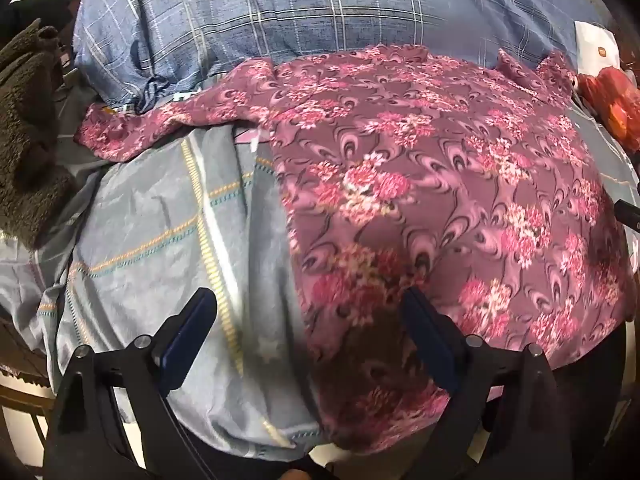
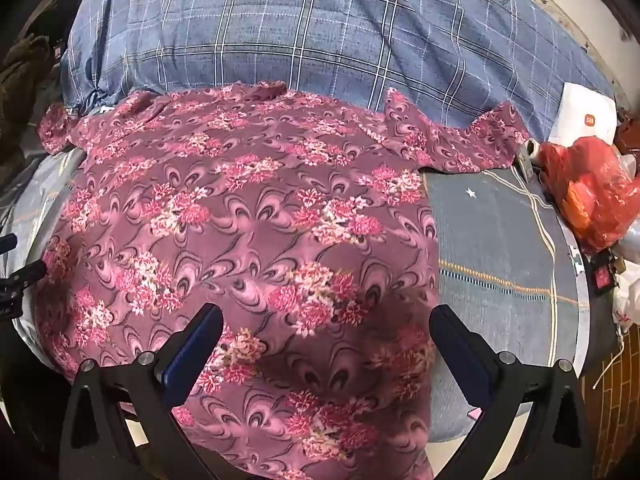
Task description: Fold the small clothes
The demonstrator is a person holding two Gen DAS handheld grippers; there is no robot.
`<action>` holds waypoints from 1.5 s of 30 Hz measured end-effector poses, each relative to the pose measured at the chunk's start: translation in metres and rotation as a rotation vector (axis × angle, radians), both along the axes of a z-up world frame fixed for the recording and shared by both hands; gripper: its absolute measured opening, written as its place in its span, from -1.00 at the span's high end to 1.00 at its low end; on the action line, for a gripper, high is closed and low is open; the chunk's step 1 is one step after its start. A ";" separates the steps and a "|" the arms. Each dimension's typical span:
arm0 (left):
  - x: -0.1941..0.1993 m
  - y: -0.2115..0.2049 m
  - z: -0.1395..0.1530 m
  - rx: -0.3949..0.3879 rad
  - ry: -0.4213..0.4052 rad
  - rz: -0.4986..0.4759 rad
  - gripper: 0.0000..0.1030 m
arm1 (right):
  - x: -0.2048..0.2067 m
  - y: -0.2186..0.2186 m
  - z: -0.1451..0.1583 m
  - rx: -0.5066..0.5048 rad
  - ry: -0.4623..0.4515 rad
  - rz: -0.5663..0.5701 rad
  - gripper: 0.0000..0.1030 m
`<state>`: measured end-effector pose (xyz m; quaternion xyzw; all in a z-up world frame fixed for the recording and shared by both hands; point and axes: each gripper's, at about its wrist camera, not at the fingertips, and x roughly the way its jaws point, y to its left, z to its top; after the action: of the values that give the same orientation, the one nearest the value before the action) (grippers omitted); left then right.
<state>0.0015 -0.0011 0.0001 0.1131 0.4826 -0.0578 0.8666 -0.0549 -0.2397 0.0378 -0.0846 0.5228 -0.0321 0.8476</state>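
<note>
Both tools released above the spread floral garment (image 2: pixel 248 216)

Left tool (image 1: pixel 308 344) takes the 9 o'clock hem, right tool (image 2: pixel 326 350) the 3 o'clock hem; pinch one layer only, not the bedsheet (image 1: pixel 152 240).

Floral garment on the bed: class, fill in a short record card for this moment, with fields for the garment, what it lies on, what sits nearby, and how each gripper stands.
garment: purple floral garment, spread flat, unfolded
surface: grey striped bedsheet
behind it: blue checked pillow
right side: red plastic bag, white box
left side: dark brown fuzzy cloth
left gripper: jaws open, over the garment's left edge, holding nothing
right gripper: jaws open, above the garment, holding nothing
</note>
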 end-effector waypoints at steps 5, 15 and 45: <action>-0.018 0.012 0.007 -0.099 -0.059 -0.005 -0.83 | -0.014 -0.002 0.001 -0.014 -0.043 -0.028 -0.99; -0.026 -0.009 0.001 -0.031 -0.010 -0.068 -0.83 | -0.031 -0.023 0.006 -0.013 -0.066 -0.098 -0.99; -0.067 -0.016 0.017 -0.024 -0.081 -0.128 -0.83 | -0.067 -0.031 0.018 -0.010 -0.169 -0.060 -0.99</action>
<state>-0.0652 -0.0174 0.0166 0.1356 0.4381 -0.1141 0.8813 -0.1222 -0.2709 0.0558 -0.0700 0.4515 -0.0670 0.8870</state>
